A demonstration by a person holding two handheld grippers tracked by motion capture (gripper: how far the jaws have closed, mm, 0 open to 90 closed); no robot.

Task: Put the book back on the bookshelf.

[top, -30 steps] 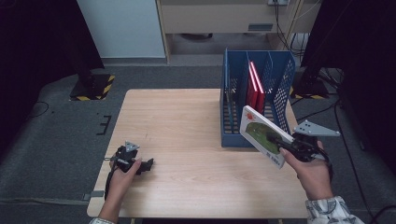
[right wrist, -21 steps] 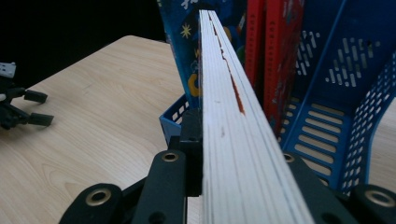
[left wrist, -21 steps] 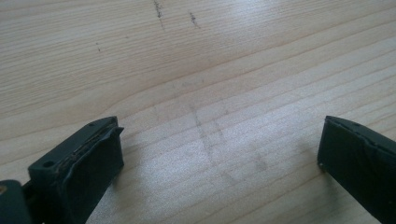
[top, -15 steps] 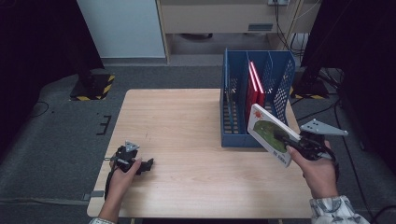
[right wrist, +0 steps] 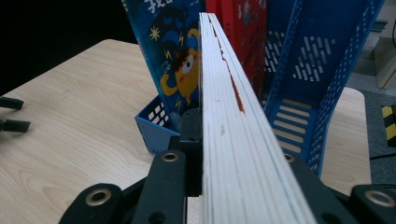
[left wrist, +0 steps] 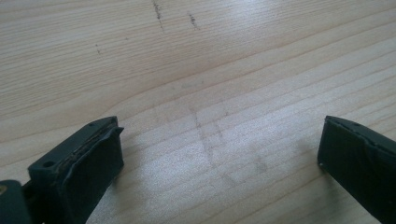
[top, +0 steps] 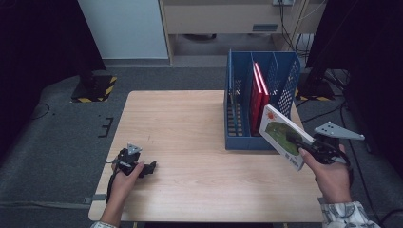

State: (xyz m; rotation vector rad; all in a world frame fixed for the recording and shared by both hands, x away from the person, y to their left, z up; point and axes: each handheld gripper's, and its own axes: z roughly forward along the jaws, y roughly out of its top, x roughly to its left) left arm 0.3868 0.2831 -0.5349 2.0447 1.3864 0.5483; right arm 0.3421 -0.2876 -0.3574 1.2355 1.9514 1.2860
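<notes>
While the left gripper (top: 151, 167) rested wide open and empty on the table, the right gripper (top: 295, 145) clamped the white-covered green-pictured book (top: 280, 136), angled toward the blue plastic file rack (top: 237, 114) for slotting in.

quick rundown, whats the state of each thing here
white book: lifted off the table, tilted, clamped between the jaws of the right gripper
right gripper: shut on the white book
left gripper: open, nothing between its jaws, low over the table
blue file rack: upright on the table
red books: standing on edge in the blue file rack
blue picture book: standing in the blue file rack
</notes>
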